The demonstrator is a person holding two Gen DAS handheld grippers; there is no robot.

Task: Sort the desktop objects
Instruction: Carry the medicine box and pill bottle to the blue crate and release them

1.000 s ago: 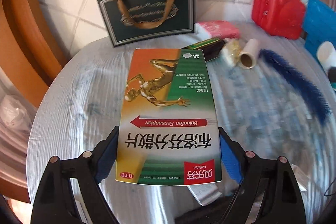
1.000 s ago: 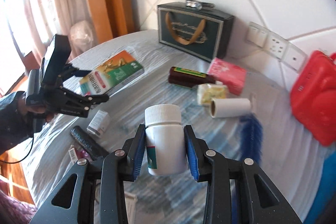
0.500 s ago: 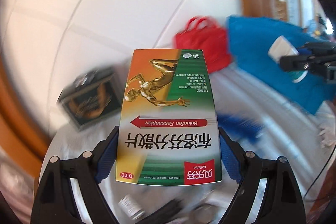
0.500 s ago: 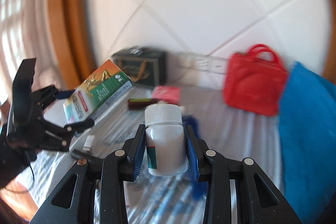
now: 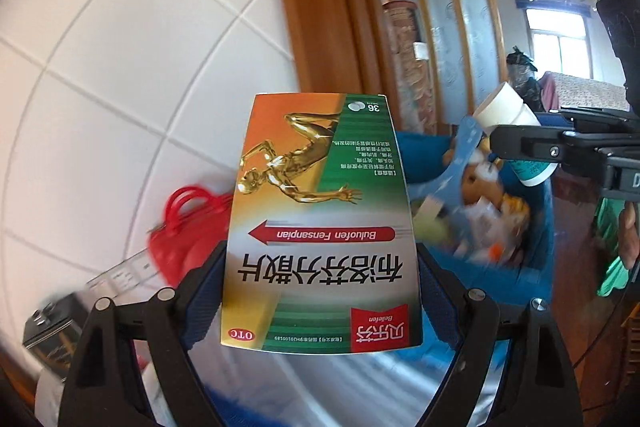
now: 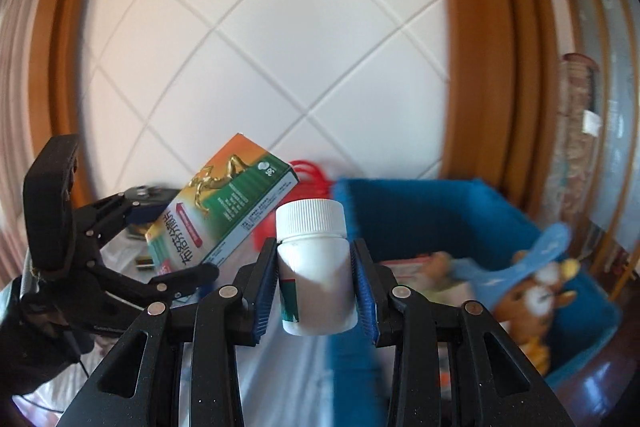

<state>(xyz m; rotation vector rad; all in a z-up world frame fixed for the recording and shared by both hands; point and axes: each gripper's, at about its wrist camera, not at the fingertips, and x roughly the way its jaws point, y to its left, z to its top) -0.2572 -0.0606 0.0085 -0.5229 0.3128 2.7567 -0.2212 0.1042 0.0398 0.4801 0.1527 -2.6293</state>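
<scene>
While both hands aloft near blue bin point(image 6: 420, 215): left claw point(image 5: 320, 267) clamps medicine box point(image 5: 320, 211), right claw point(image 6: 314, 287) clamps white bottle point(image 6: 314, 267).

From the left wrist we look forward along our own two fingers, slightly downward, with the medicine box point(image 5: 320, 227) filling the near foreground and the white tiled wall point(image 5: 120, 67) close behind. The right wrist view faces the same wall point(image 6: 260, 47) from just to the right. Both views share the blue bin point(image 5: 544, 227) point(image 6: 420, 211) and red bag point(image 5: 180, 227) point(image 6: 308, 175), and each catches the other gripper.
</scene>
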